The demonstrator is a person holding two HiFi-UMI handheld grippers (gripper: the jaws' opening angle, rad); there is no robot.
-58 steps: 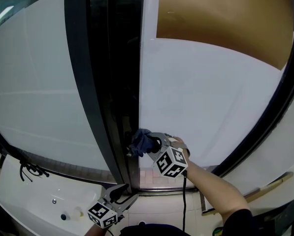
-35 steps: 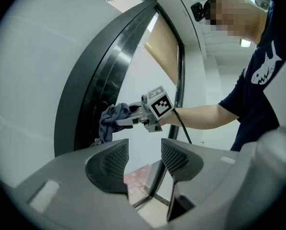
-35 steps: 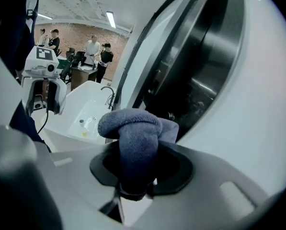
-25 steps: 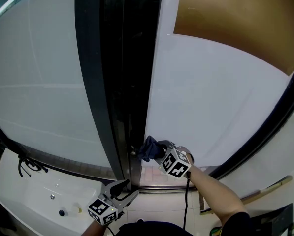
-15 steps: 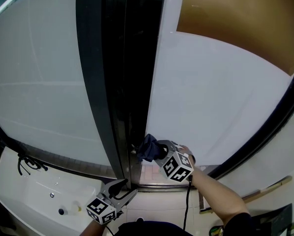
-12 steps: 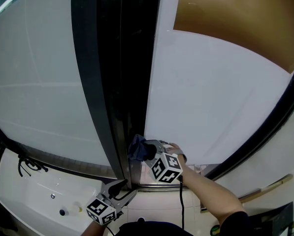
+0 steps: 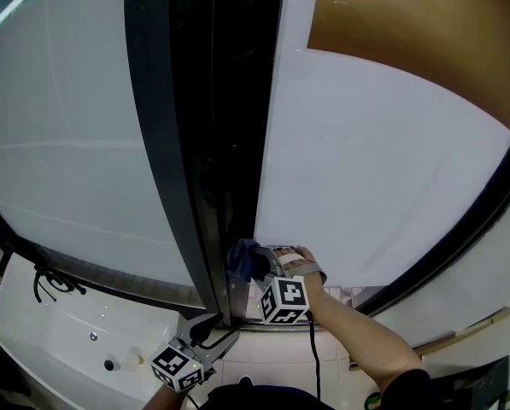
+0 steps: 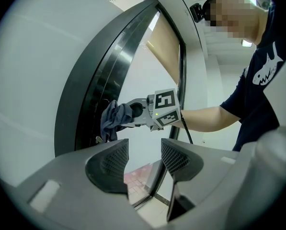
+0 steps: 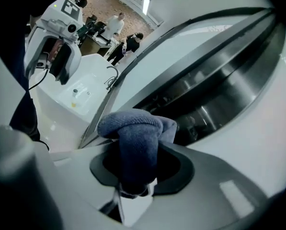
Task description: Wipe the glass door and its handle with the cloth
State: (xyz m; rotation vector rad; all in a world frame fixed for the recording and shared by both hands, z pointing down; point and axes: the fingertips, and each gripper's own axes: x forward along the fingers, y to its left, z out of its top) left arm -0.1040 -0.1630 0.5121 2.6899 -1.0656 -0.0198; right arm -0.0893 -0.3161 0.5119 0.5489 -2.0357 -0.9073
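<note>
The right gripper (image 7: 256, 265) had slid a little to the left along the bottom of the glass door (image 7: 366, 169) over the last second, and its marker cube had rolled to face downward. Its jaws were clamped on the blue cloth (image 7: 242, 259). The bunched end of the cloth now pressed against the door's left edge, right where it met the dark frame (image 7: 199, 143). That was the strip where I'd expect the handle, though I couldn't pick it out among the dark metal. So the wiping seemed to be working the low edge, with the broad pane above probably still to do. The left gripper (image 7: 208, 331) hung lower, well apart from the door, its jaws spread wide with nothing between them.
</note>
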